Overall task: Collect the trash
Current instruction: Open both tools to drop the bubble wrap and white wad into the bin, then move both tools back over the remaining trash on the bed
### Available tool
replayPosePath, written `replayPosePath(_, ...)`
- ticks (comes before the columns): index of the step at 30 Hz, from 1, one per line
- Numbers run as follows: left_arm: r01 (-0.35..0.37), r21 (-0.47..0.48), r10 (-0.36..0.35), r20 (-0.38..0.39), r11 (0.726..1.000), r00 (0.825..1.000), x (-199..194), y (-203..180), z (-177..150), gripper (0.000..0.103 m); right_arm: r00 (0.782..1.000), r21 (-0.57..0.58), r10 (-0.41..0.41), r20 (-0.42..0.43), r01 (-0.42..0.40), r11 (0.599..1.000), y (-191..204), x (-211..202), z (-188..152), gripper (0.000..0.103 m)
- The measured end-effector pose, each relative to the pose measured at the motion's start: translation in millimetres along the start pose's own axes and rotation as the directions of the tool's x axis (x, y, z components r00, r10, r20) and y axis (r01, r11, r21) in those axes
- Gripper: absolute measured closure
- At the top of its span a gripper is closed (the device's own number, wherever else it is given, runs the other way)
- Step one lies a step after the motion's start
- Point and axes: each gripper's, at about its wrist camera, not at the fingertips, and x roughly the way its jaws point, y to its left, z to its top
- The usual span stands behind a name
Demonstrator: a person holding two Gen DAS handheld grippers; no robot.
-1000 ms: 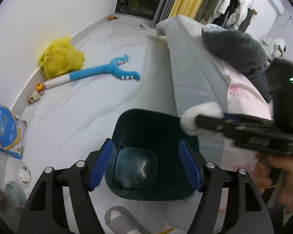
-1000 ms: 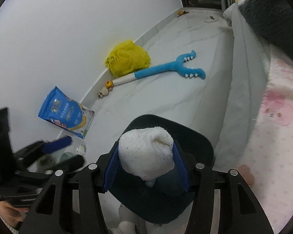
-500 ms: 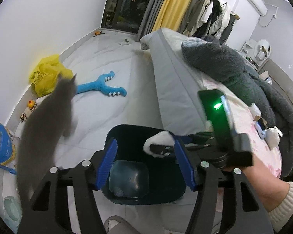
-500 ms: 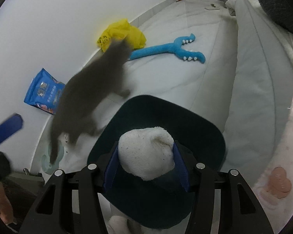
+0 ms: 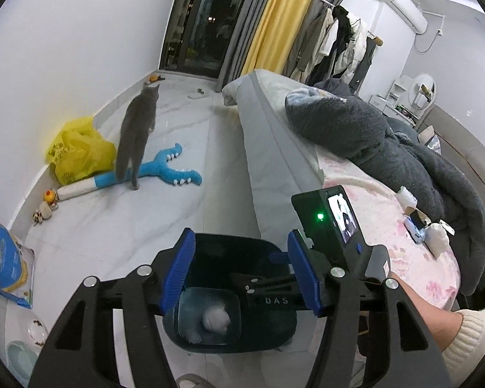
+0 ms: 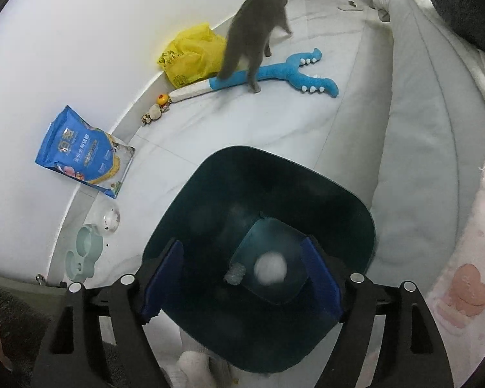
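Observation:
A dark teal bin (image 6: 274, 177) stands on the floor beside the bed. A white paper wad (image 6: 270, 269) is inside it, blurred, near the bottom, next to a small grey scrap (image 6: 235, 274). My right gripper (image 6: 242, 242) hangs over the bin's mouth; its jaws are opening and nothing is between the pads. My left gripper (image 5: 241, 236) is open and empty, just above the bin (image 5: 268, 326), where the wad (image 5: 216, 318) also shows. On the bed lie another white wad (image 5: 438, 237) and a small box (image 5: 415, 223).
A grey cat (image 5: 135, 129) stands over a blue plush toy (image 5: 165, 169) by a yellow bag (image 5: 77, 155). A blue pet-food bag (image 6: 80, 155) and feeding bowls (image 6: 87, 249) line the left wall. The bed (image 5: 274, 148), with a dark blanket (image 5: 388, 139), fills the right.
My right gripper has opened and the white wad has dropped from it into the bin. The cat came past the bin and walked off to the plush toy. My left gripper has risen.

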Motion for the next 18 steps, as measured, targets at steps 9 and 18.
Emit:
replayPosePath(9, -0.012, 0.040, 0.010, 0.049, 0.999, 0.999, -11.7, -23.3, 11.8, 0.041, 0.992, -0.020, 0.037, 0.123, -0.034, 0.999, -3.3, -53.7, 1.2, 0.021)
replayPosePath(18, 0.000, 0.071, -0.004, 0.057, 0.998, 0.998, -8.7, -53.5, 18.2, 0.041, 0.971, -0.017, 0.019, 0.238, -0.016, 1.000, -24.4, -114.7, -11.7, 0.021)
